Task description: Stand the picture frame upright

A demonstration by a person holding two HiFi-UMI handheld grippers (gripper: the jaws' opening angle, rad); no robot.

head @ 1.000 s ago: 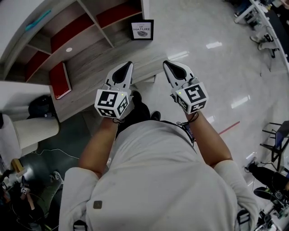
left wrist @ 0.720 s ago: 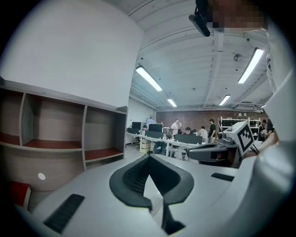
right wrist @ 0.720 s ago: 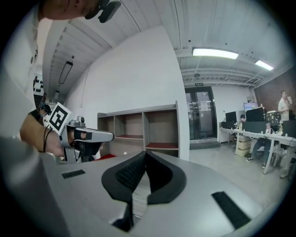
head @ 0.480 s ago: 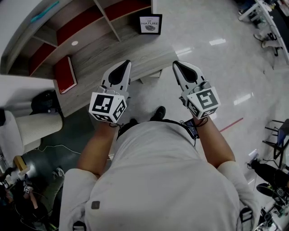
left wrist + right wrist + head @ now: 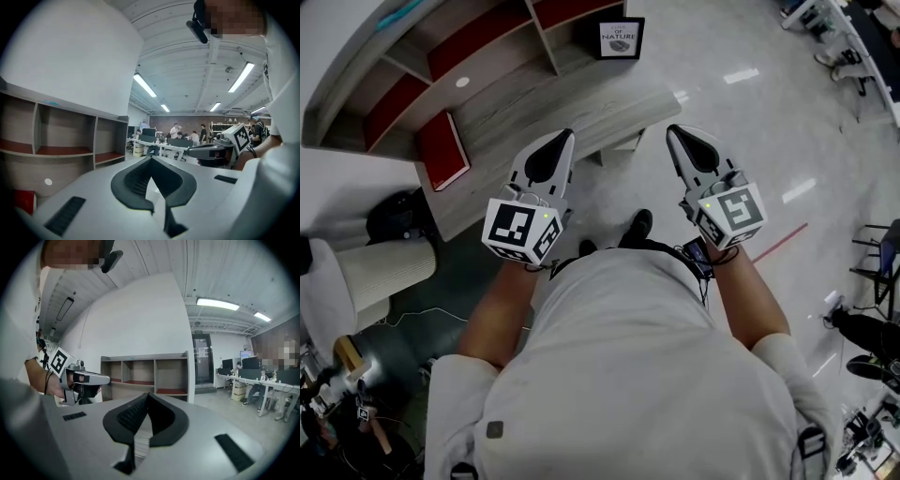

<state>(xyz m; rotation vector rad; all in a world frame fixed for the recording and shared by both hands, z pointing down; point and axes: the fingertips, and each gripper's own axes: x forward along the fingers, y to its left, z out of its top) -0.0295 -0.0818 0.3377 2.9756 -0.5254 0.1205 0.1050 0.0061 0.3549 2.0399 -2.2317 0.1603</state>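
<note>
A black picture frame [image 5: 621,37] with a white print stands upright at the far end of the wooden desk [image 5: 581,98], beside the shelf unit. Both grippers hang well short of it, held out level in front of the person. In the head view my left gripper [image 5: 566,137] hovers over the desk's near edge, shut, with nothing between its jaws. My right gripper [image 5: 674,131] is over the floor just past the desk's corner, also shut and empty. In each gripper view the jaws [image 5: 150,159] [image 5: 148,395] meet at the tips.
A red book [image 5: 442,150] lies on the desk's left part. The shelf unit [image 5: 478,42] has red-lined compartments. A white cylinder [image 5: 380,272] and a black bag [image 5: 394,214] sit on the floor at the left. Office tables [image 5: 255,383] with people stand far off.
The person has stepped back and to the right of the desk. Both grippers came away with them and rose a little, still shut. The frame now shows farther up the head view.
</note>
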